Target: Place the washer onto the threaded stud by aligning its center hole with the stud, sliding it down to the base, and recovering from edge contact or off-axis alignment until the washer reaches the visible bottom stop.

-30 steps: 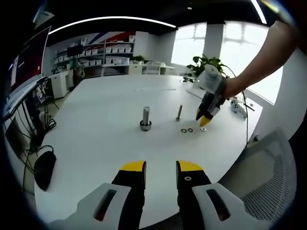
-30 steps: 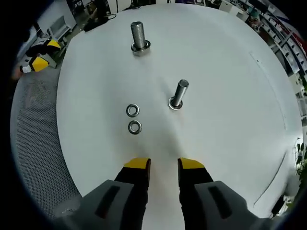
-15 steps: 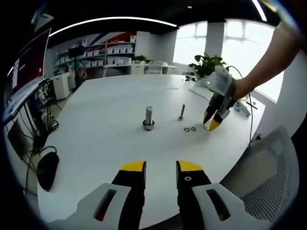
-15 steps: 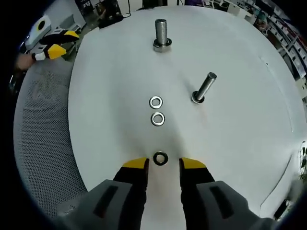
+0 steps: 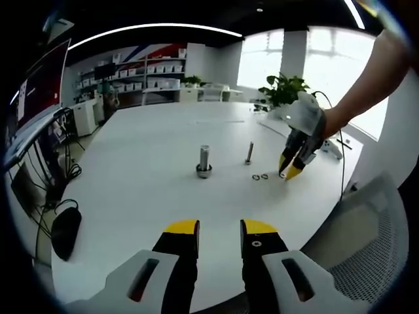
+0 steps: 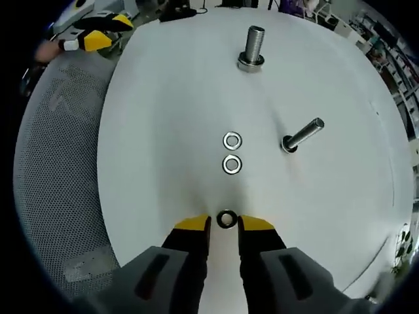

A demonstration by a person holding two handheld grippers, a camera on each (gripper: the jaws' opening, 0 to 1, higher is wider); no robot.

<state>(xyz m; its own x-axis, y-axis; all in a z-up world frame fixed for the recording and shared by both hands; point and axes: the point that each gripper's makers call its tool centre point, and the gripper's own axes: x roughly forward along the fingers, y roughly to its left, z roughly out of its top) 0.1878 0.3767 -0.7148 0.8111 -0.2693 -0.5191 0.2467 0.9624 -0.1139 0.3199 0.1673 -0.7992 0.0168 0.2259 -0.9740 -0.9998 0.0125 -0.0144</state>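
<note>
Three washers (image 6: 226,218) on table (image 6: 163,104) | right hand-held gripper (image 6: 224,224) brackets nearest, jaws parted | left hand-held gripper (image 5: 219,229) parted | no legible writing

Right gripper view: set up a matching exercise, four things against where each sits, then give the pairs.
Things:
1. dark washer
2. thick stud
3. thin stud
4. mesh chair

Places:
A. off the table's edge, at the view's left
B. far end of the white table, top of view
C. between the right gripper jaw tips
D. right of the two pale washers

Pairs: 1-C, 2-B, 3-D, 4-A
</note>
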